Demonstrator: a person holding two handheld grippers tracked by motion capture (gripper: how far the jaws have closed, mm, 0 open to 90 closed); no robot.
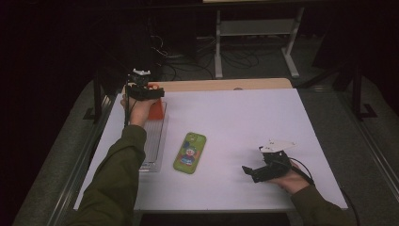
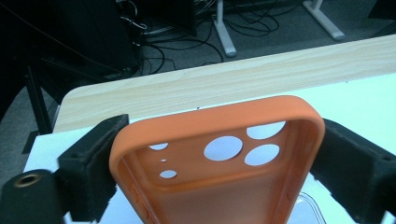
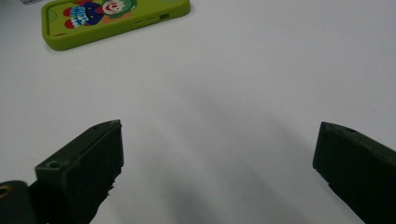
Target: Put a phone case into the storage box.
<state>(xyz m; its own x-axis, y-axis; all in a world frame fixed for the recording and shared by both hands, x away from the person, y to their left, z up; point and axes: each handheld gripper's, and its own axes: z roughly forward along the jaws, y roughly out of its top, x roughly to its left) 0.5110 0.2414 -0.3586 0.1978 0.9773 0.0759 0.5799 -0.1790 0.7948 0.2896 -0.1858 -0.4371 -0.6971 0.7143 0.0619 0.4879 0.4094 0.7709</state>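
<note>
Orange phone case (image 2: 219, 163) sits between the left gripper's (image 1: 149, 92) jaws at the table's far left, open side toward the left gripper view, camera cut-outs showing the white table (image 1: 244, 122) through them. Pads (image 2: 93, 158) flank both long edges – left one touching, right one right up against it; can't tell if they press. In the high view the case stands over the far end of a clear tray (image 1: 155, 141), just short of the wooden strip (image 1: 226, 84) along the far edge. Green phone case (image 1: 190, 152) with a clown print lies flat mid-table, just right of the tray. Right gripper (image 1: 251, 172) rests low near the front right, well apart from both cases – jaws wide, nothing between them.
</note>
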